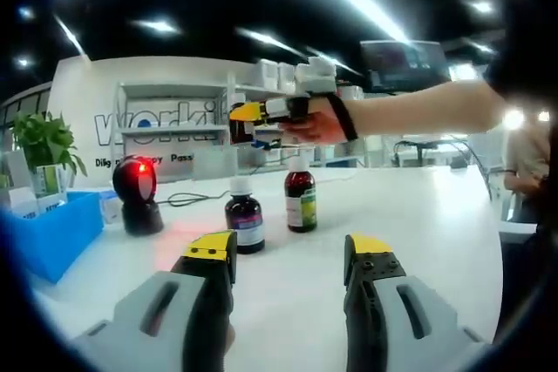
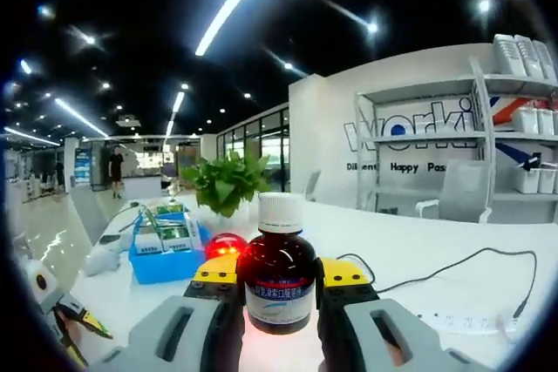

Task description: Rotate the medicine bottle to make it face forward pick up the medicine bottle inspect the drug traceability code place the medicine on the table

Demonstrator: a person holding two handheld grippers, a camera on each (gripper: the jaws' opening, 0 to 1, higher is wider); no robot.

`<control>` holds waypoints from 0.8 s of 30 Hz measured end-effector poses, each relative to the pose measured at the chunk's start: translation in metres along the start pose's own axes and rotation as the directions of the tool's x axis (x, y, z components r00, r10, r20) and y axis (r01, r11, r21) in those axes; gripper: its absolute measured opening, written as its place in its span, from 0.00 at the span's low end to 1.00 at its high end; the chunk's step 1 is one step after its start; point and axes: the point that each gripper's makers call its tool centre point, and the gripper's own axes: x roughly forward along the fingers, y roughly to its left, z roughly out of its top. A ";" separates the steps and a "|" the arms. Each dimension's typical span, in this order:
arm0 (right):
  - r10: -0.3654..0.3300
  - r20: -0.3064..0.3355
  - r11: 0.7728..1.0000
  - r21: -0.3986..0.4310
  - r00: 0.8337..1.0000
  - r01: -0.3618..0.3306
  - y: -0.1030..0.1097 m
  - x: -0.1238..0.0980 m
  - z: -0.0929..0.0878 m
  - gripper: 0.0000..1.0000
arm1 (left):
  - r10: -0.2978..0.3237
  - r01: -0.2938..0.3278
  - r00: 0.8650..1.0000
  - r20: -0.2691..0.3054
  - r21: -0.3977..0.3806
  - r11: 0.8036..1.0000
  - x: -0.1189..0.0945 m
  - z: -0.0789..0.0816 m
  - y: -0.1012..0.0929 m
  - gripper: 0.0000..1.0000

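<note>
In the right gripper view we see the right gripper point(image 2: 281, 283) clamped on a medicine bottle point(image 2: 279, 274) — a dark brown bottle with a white cap and a blue-and-white label facing the camera, standing upright between the two yellow-tipped jaws. Just behind it a red glow comes from the scanner point(image 2: 224, 246), most of it hidden by the bottle and the left jaw. Farther back on the white bench point(image 2: 418, 254) sit a blue tray point(image 2: 166, 260) holding small boxes and a leafy green plant point(image 2: 228, 180). A black cable point(image 2: 453, 267) trails across the bench toward a white power strip at the right edge.

In the left gripper view the left gripper point(image 1: 292, 254) hangs low over the bench point(image 1: 418, 215) with its jaws spread wide and nothing between them. Ahead of it two more brown bottles stand upright on the bench, near each other but apart: the nearer bottle point(image 1: 245, 217) with a purple-and-white label, and the farther bottle point(image 1: 301, 193) with a green-and-white one. To their left is the black scanner point(image 1: 137, 193), its red light lit and a red patch thrown on the bench beside it. Above the bottles the person's hand point(image 1: 318, 121) holds the right gripper point(image 1: 248, 115) raised in the air — the held medicine bottle point(image 1: 239, 128) shows there as a dark shape at its yellow tips. The blue tray point(image 1: 52, 233) lies at the left edge, with the plant point(image 1: 44, 141) behind it.
</note>
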 end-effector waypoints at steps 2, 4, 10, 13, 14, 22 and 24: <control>-0.018 0.005 1.000 0.002 1.000 0.018 -0.002 -0.007 0.002 0.27 | -0.001 0.001 1.000 0.000 0.001 1.000 0.000 0.000 0.000 0.40; -0.031 0.010 1.000 0.005 0.999 0.031 -0.001 -0.012 0.004 0.27 | -0.001 0.001 1.000 0.000 0.000 1.000 0.000 0.000 0.000 0.40; -0.100 0.026 0.995 0.001 0.995 0.100 -0.014 -0.037 0.005 0.27 | -0.002 0.002 1.000 0.003 0.001 1.000 0.000 0.001 -0.001 0.40; -0.133 0.045 0.991 0.007 0.990 0.133 -0.020 -0.052 0.005 0.27 | -0.001 0.001 1.000 0.002 0.003 1.000 0.000 0.001 -0.001 0.40; -0.143 0.050 0.990 -0.010 0.988 0.144 -0.022 -0.057 0.006 0.27 | -0.001 0.001 1.000 0.001 0.003 1.000 0.000 0.000 -0.001 0.40; -0.216 0.079 0.976 -0.003 0.973 0.216 -0.037 -0.088 0.010 0.27 | -0.001 0.001 1.000 -0.002 0.005 1.000 0.001 -0.001 0.000 0.40; -0.224 0.081 0.974 -0.007 0.971 0.225 -0.038 -0.093 0.010 0.27 | 0.000 0.000 1.000 -0.003 0.007 1.000 0.000 -0.001 0.000 0.40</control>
